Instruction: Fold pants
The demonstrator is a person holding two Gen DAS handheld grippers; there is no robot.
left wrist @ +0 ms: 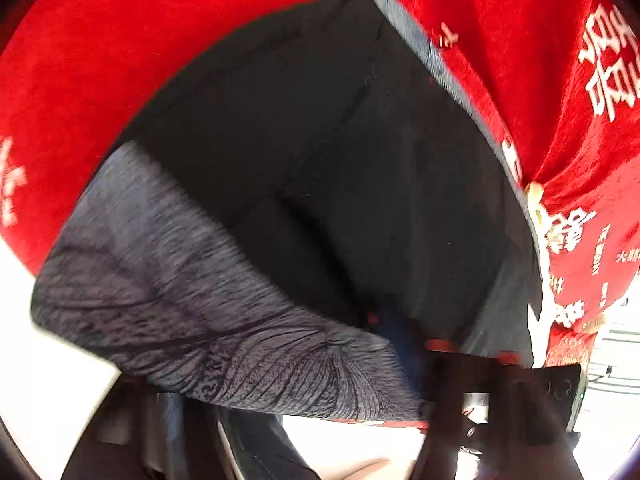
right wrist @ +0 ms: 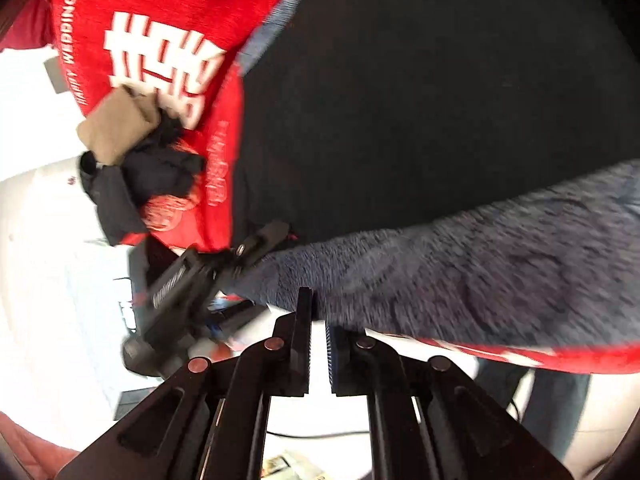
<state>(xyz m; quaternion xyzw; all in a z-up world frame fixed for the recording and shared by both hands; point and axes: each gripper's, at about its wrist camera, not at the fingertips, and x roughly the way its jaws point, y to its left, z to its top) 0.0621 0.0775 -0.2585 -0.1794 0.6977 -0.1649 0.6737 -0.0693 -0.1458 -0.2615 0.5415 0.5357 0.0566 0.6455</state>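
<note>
The red cloth (right wrist: pixel 160 12) carries white letters "HAPPY WEDDING" beside a big white Chinese sign; its other small white signs are too blurred to read.

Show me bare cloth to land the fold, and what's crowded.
Free: red tablecloth beyond the black pants. Some more right of the pants. Crowded: the cloth's edge, where a tan and black clothes pile sits near the left gripper.

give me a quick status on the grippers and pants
Right gripper nearly shut at waistband. Left gripper pinching same band. Pants spread on red cloth. Small clothes pile nearby.
</note>
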